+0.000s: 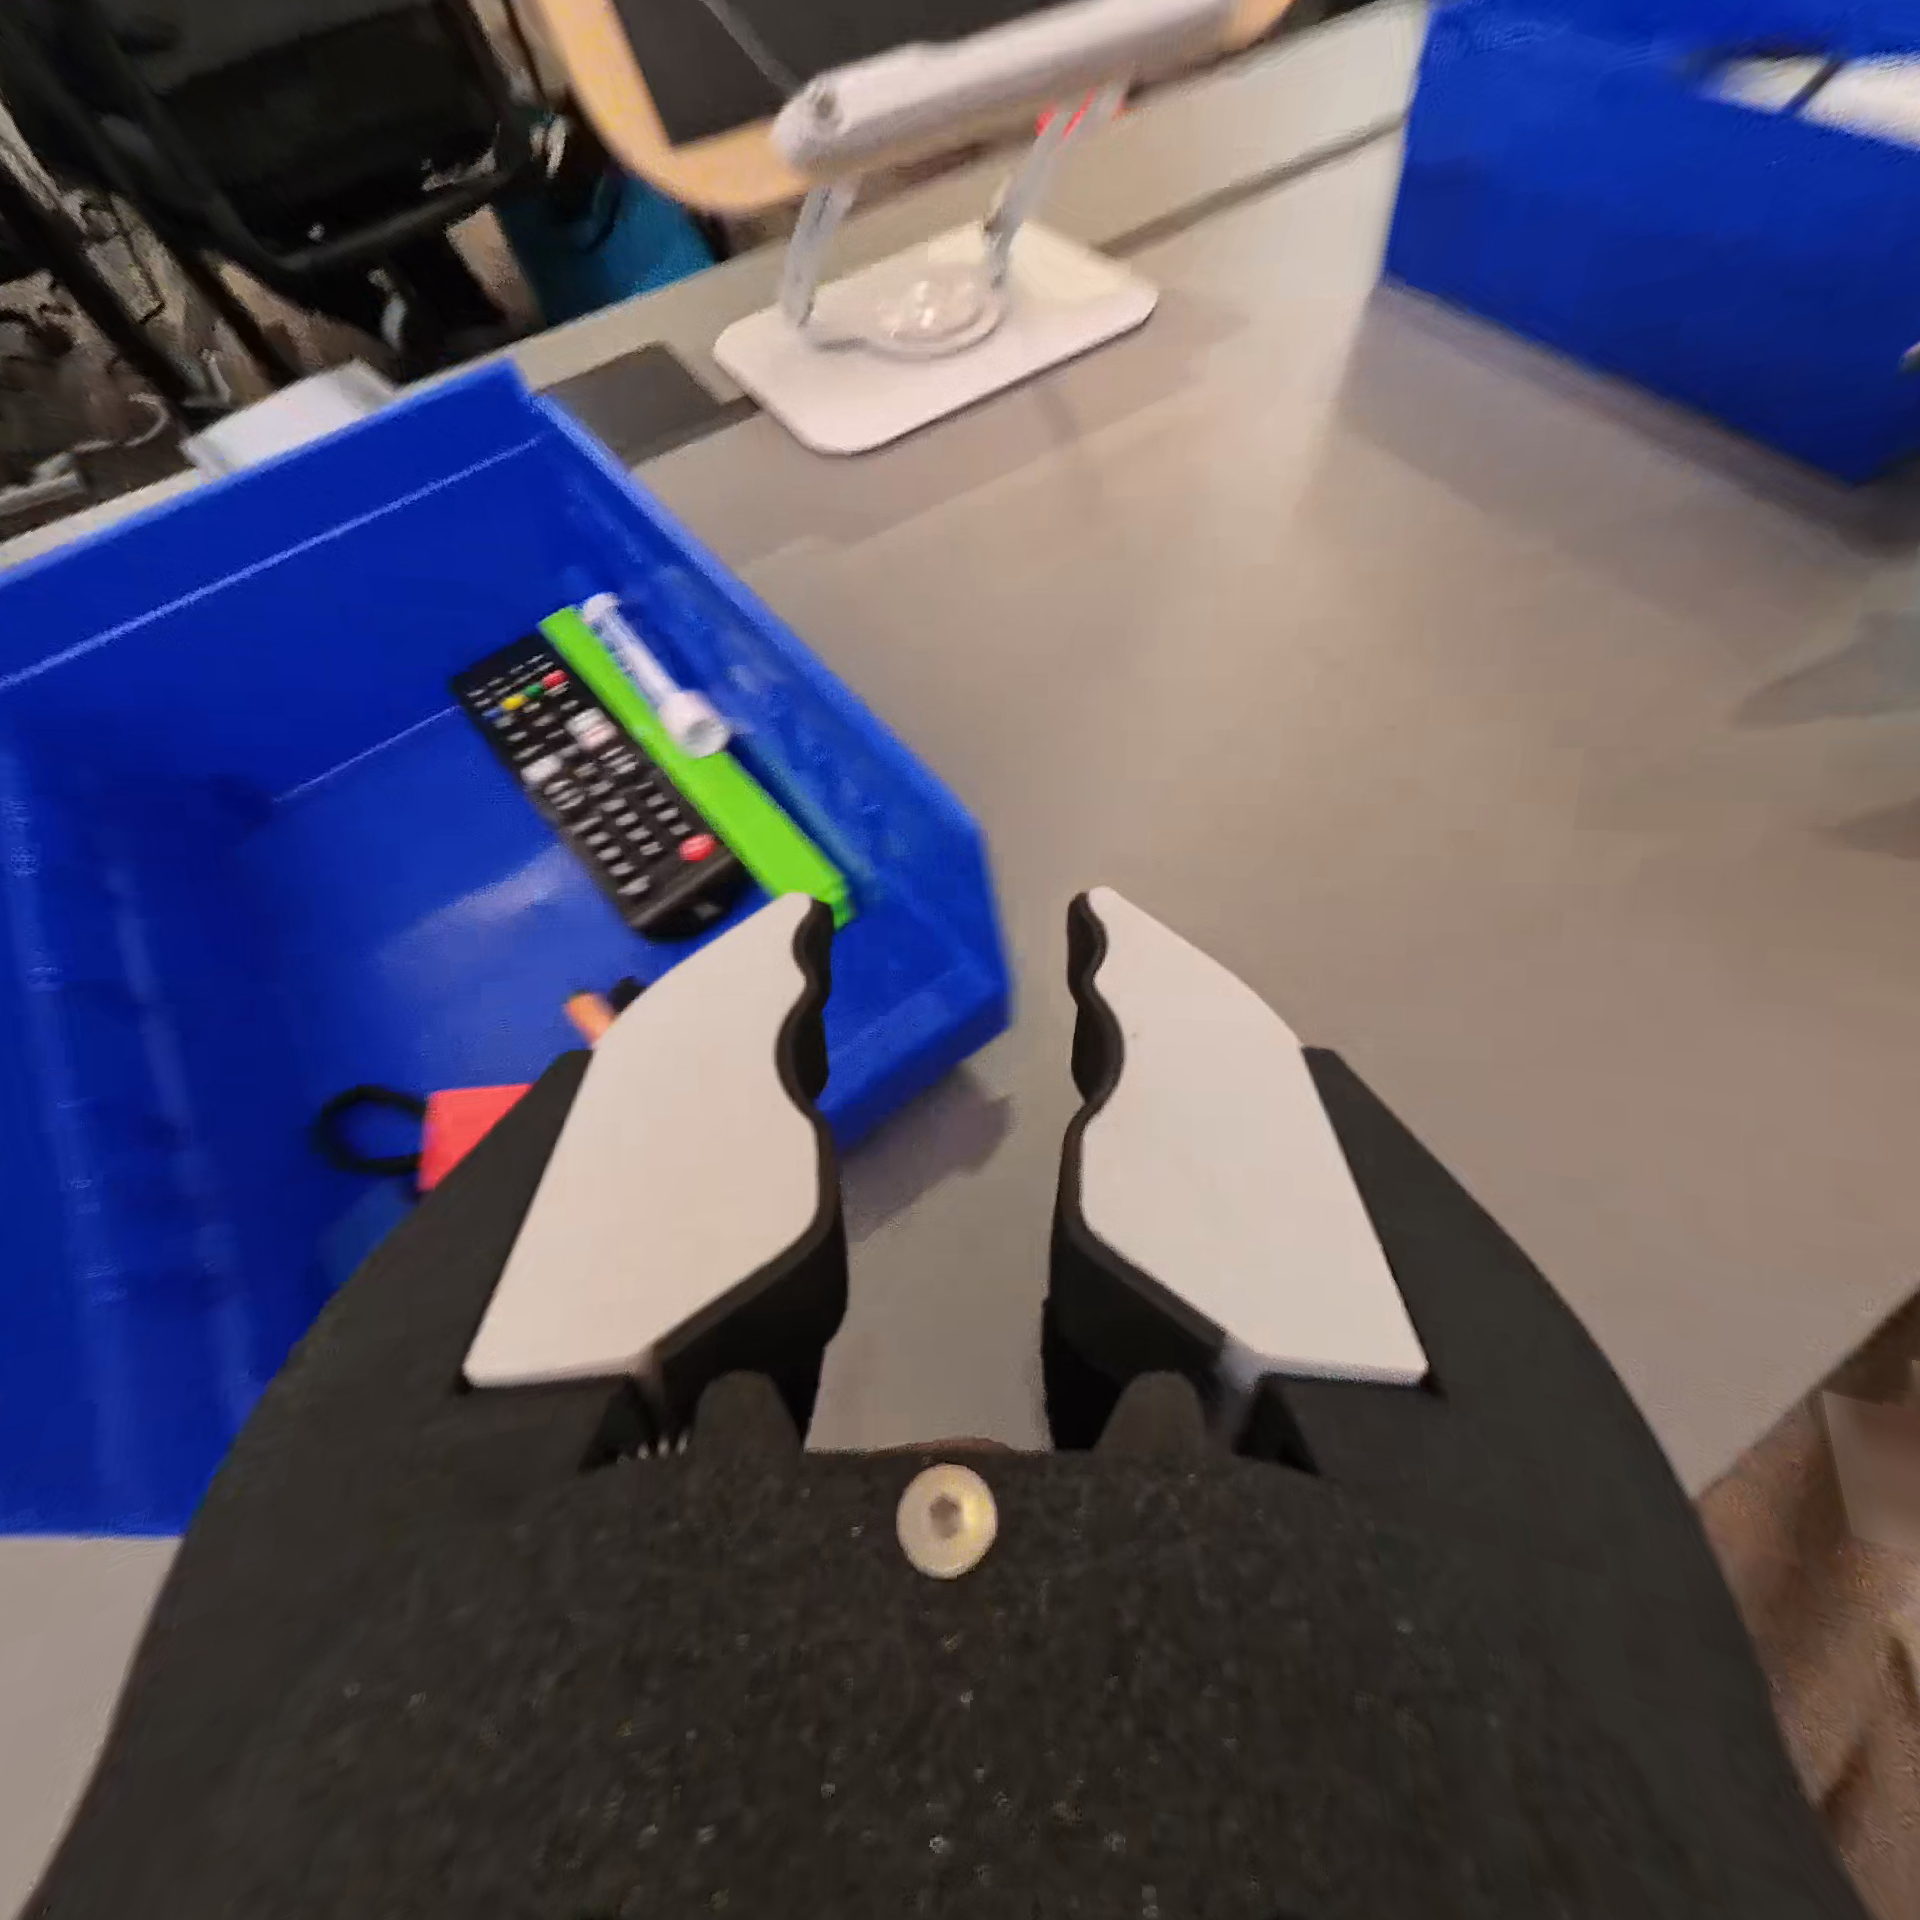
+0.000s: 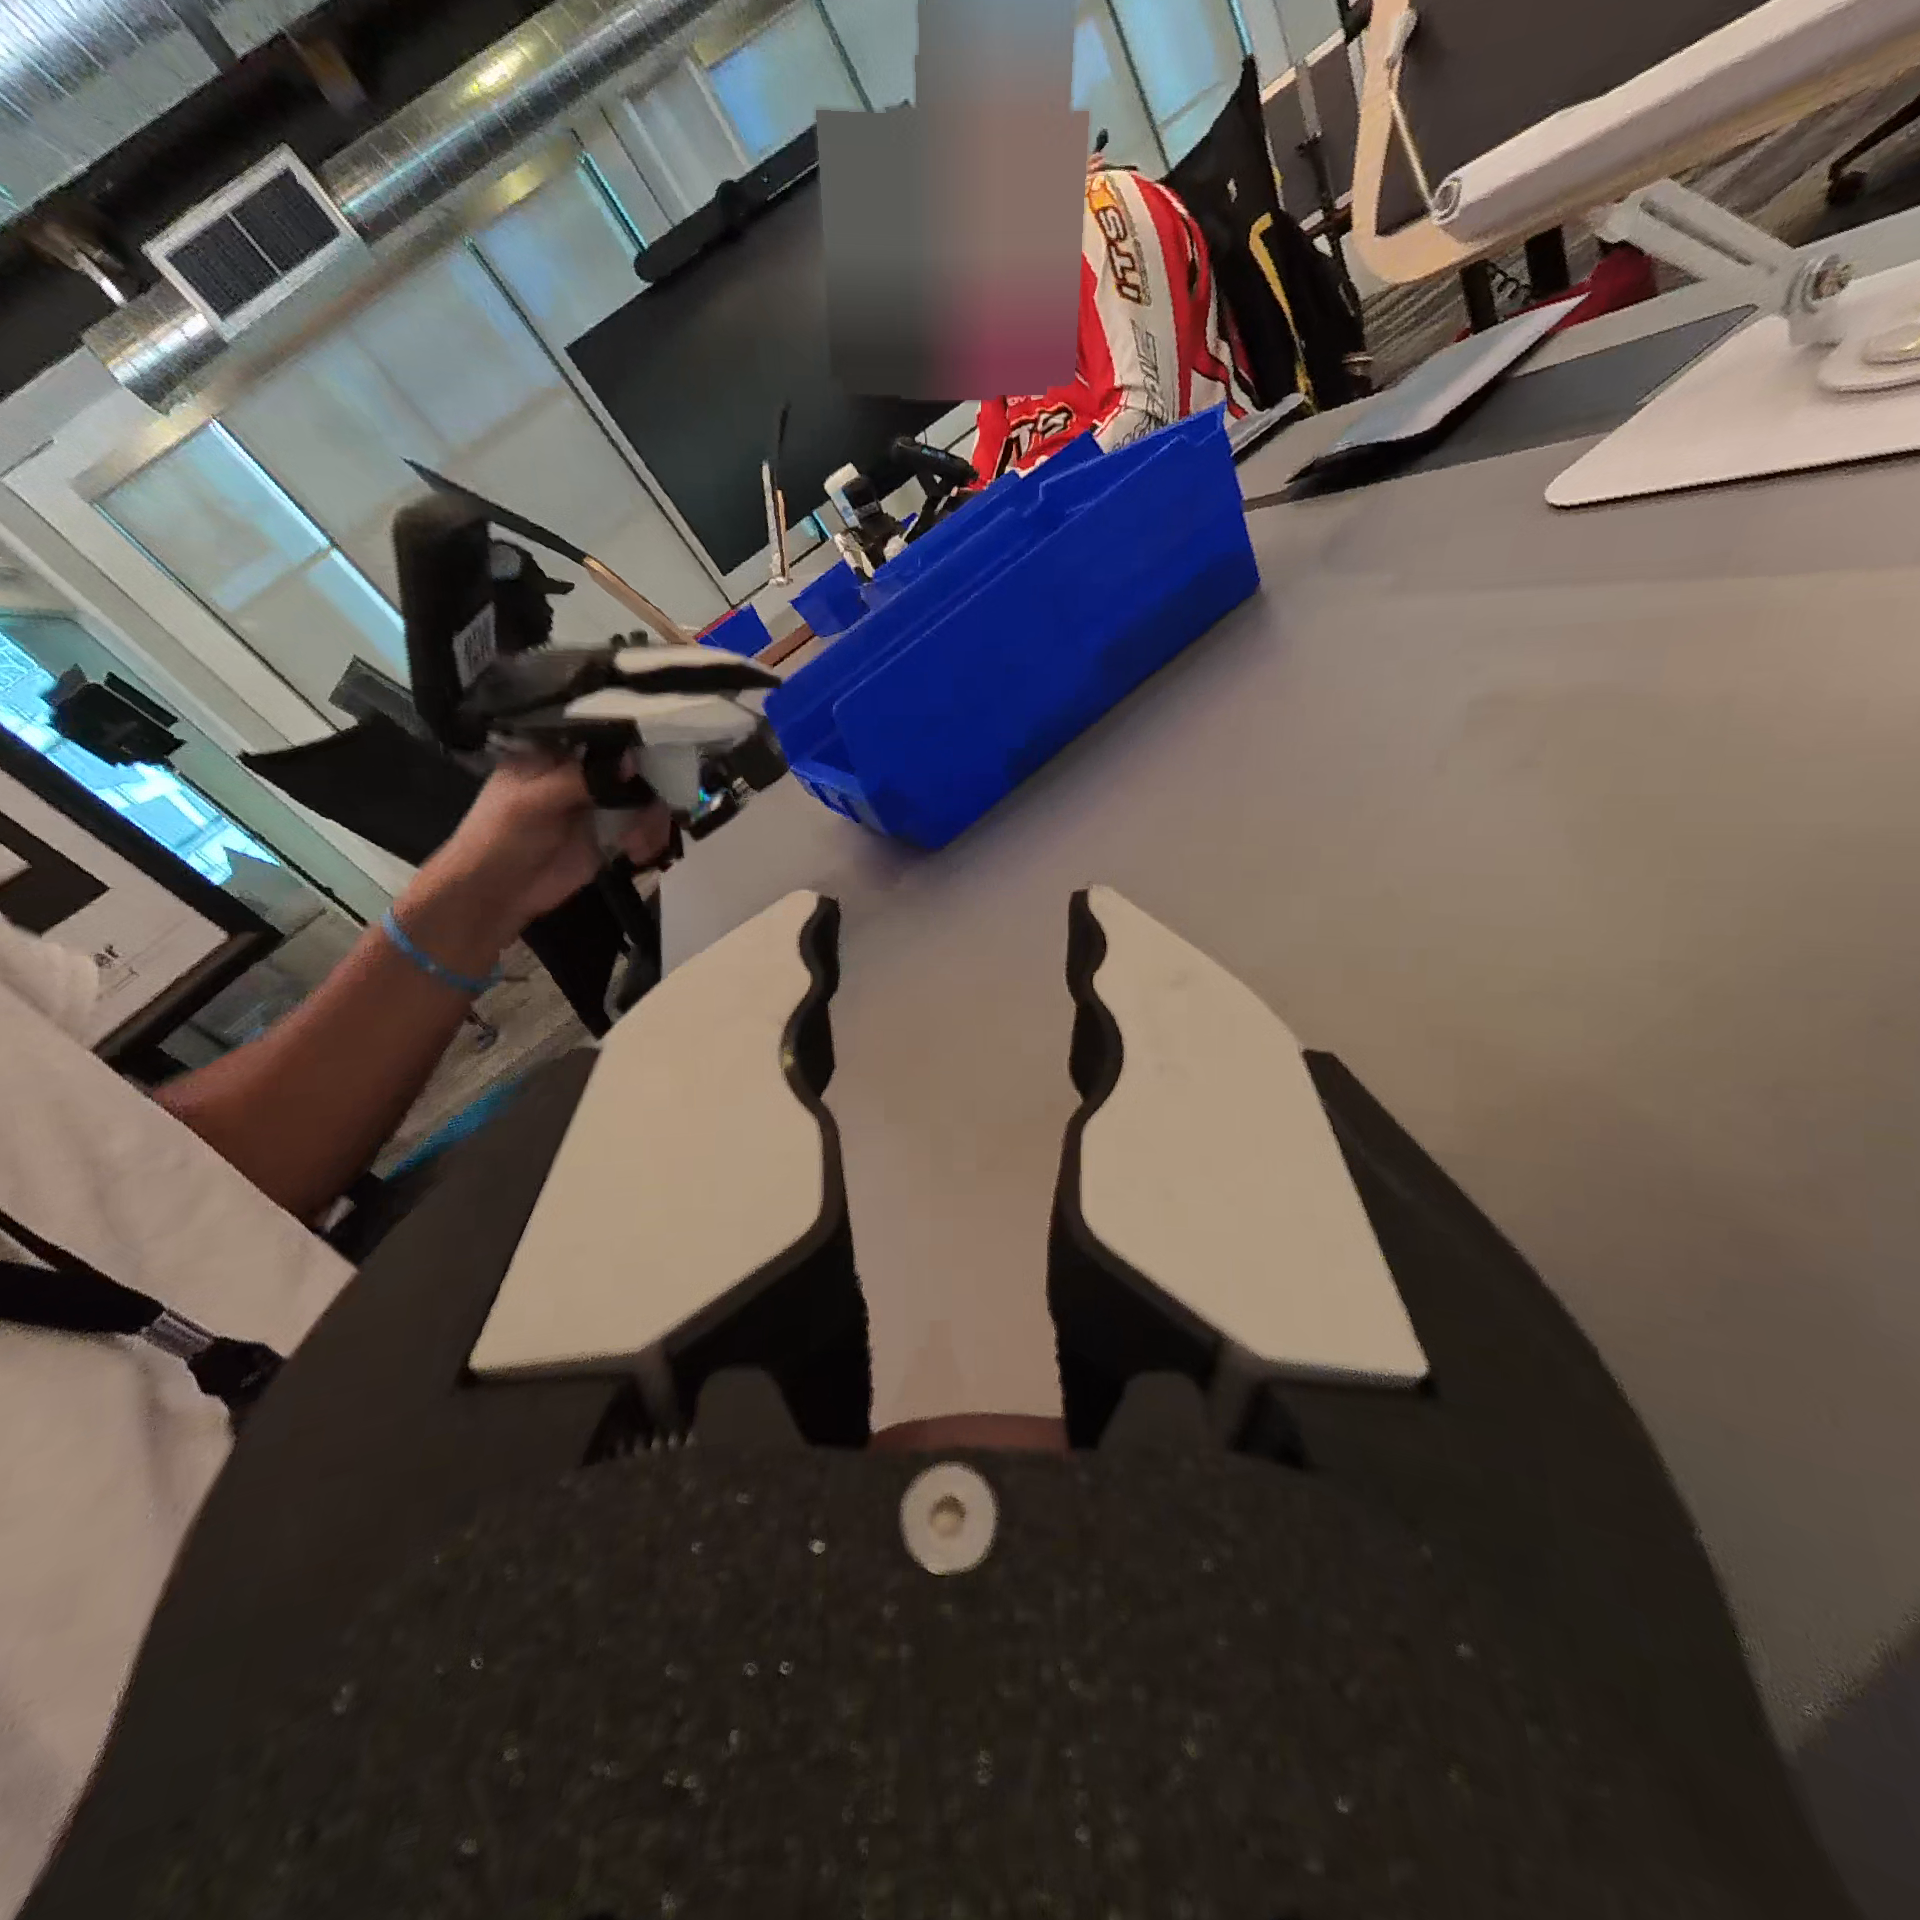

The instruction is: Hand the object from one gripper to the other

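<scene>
Both tongs empty — nothing picked up for the handover yet.

The grey worktop [image 1: 1351, 831] carries a blue bin [image 1: 312, 644] holding candidate objects: a black remote [image 1: 603, 779], a green bar [image 1: 717, 790], a white tube [image 1: 655, 665]. The left tongs [image 1: 951, 914] hang spread at its rim; the right tongs [image 2: 951, 914] wait spread over bare worktop.

An open-plan office: a grey tabletop [image 2: 1558, 779] carrying a white monitor-arm base [image 2: 1766, 416], dark screens [image 2: 727, 395], glass partition walls [image 2: 364, 416] and exposed silver ceiling ducts [image 2: 499, 114] overhead.
</scene>
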A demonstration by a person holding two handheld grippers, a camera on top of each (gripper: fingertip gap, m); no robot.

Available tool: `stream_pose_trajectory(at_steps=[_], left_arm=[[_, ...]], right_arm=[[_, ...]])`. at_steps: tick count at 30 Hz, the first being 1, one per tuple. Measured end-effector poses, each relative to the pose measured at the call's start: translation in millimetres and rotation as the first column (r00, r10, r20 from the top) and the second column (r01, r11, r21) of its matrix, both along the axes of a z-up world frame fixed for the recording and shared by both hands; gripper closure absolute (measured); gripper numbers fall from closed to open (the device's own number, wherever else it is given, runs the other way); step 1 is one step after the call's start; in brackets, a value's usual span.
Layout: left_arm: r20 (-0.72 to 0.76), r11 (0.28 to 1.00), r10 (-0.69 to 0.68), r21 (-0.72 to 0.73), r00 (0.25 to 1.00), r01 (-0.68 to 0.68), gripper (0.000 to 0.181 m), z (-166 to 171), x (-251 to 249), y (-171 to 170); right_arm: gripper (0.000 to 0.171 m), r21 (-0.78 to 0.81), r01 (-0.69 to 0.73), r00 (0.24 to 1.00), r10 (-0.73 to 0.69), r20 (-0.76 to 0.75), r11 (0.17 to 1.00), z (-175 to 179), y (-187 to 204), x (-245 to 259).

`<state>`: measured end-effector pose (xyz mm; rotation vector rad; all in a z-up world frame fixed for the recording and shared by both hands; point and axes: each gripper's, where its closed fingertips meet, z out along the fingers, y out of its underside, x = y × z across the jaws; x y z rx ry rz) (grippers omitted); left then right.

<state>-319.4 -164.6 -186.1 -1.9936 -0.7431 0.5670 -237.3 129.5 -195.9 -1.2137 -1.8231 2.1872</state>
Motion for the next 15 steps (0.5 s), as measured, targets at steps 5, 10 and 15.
stream_pose_trajectory(at_steps=[5,10,15], left_arm=[[0.175,0.937,-0.094,-0.318,0.980,0.147,0.143,-26.9,-49.2,-33.7],[0.359,0.737,-0.182,-0.567,0.915,0.369,0.144,-66.0,-90.8,-50.8],[0.544,0.501,-0.208,-0.655,0.813,0.566,0.141,-103.6,-101.8,-65.4]], right_arm=[[0.129,0.125,-0.033,0.999,0.035,-0.015,0.992,-14.0,-9.2,3.0],[0.129,0.121,-0.047,0.998,0.050,-0.023,0.992,-12.3,-11.5,5.5],[0.129,0.103,-0.033,0.999,0.034,-0.010,0.994,-15.5,-2.8,3.3]])
